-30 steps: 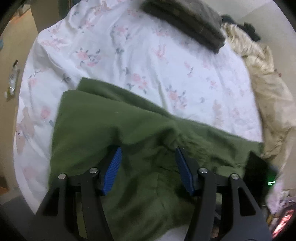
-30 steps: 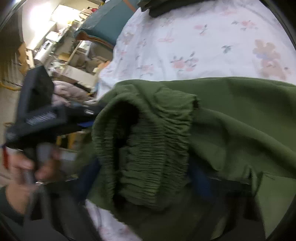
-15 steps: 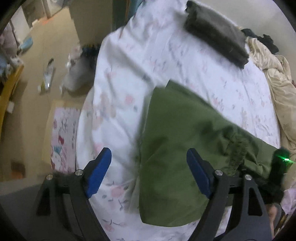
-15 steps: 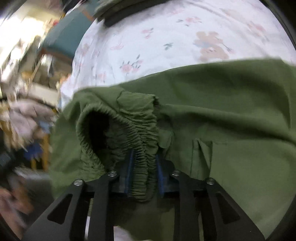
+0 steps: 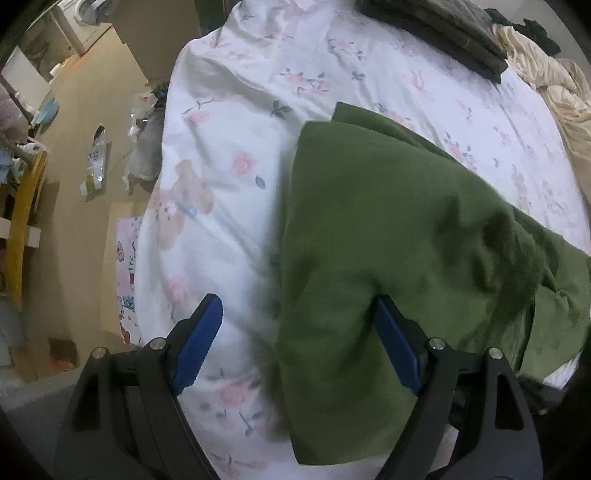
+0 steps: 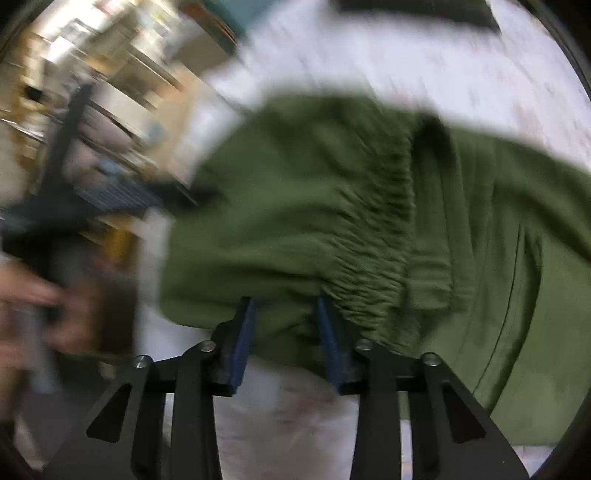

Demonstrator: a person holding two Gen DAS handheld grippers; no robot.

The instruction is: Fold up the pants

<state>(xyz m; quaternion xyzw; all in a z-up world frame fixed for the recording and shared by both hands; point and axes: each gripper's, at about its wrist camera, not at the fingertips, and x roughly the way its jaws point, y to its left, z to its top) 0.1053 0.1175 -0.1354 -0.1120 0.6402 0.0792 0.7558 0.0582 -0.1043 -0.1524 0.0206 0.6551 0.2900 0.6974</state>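
Green pants (image 5: 388, 229) lie folded on the floral bed sheet (image 5: 229, 110), with their elastic waistband (image 6: 373, 236) at the right end. My left gripper (image 5: 297, 314) points straight down and stands wide open over the pants' left edge. One pad is above the sheet and the other above the cloth, and nothing is pinched. In the blurred right wrist view my right gripper (image 6: 284, 314) has its jaws closing. A bunch of green cloth just left of the waistband fills the gap between the pads. A person's hand (image 6: 33, 306) holds the other gripper at far left.
A dark folded garment (image 5: 436, 26) lies at the far side of the bed, and a beige blanket (image 5: 554, 88) is heaped at the right. The bed's edge drops to a floor (image 5: 85, 122) strewn with litter on the left. A yellow frame (image 5: 20, 206) stands there.
My left gripper opened wider and shifted left, from over the middle of the pants to their left edge. My right gripper swung left fast; the waistband now lies to the right of its fingers.
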